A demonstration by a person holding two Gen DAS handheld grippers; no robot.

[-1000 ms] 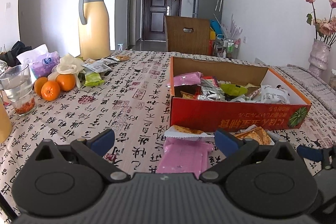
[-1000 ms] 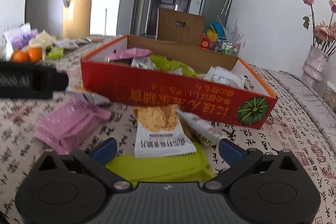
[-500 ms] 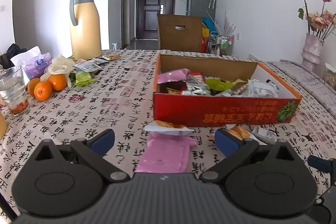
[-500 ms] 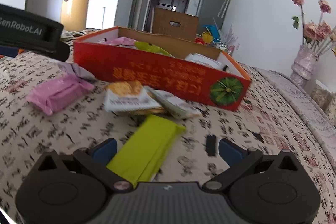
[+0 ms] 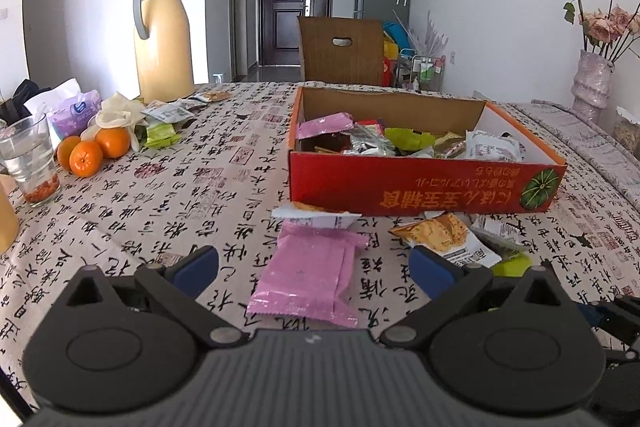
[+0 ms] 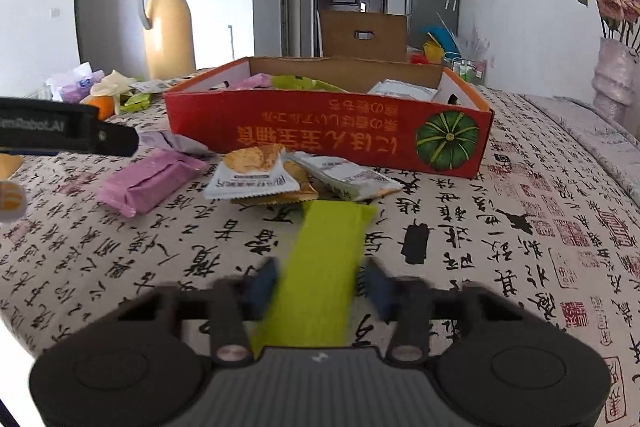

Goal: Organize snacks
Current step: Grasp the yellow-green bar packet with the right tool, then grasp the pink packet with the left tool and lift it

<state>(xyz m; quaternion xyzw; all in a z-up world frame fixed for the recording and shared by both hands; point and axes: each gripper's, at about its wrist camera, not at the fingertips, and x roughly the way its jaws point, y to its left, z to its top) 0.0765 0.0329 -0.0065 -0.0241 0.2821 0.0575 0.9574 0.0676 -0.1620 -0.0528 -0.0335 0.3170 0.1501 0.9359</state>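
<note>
So the right gripper (image 6: 320, 283) has just been closing and now has its blue pads up against both sides of the green pack (image 6: 320, 259), which sticks out forward between them over the cloth (image 6: 500, 247); it's blurry there, but it looks like a pinch. The left gripper (image 5: 314, 267) is spread wide with nothing in it, and the pink pack (image 5: 310, 277) lies flat on the cloth between its fingers, not touched. Just past that, a small pile of cracker packs (image 6: 256, 175) sits right against the front wall of the red box (image 6: 332, 137), which already has a heap of snacks inside. Off to the left are some oranges (image 5: 94, 149), a glass (image 5: 30, 157) and a tall yellow jug (image 5: 162, 37).
</note>
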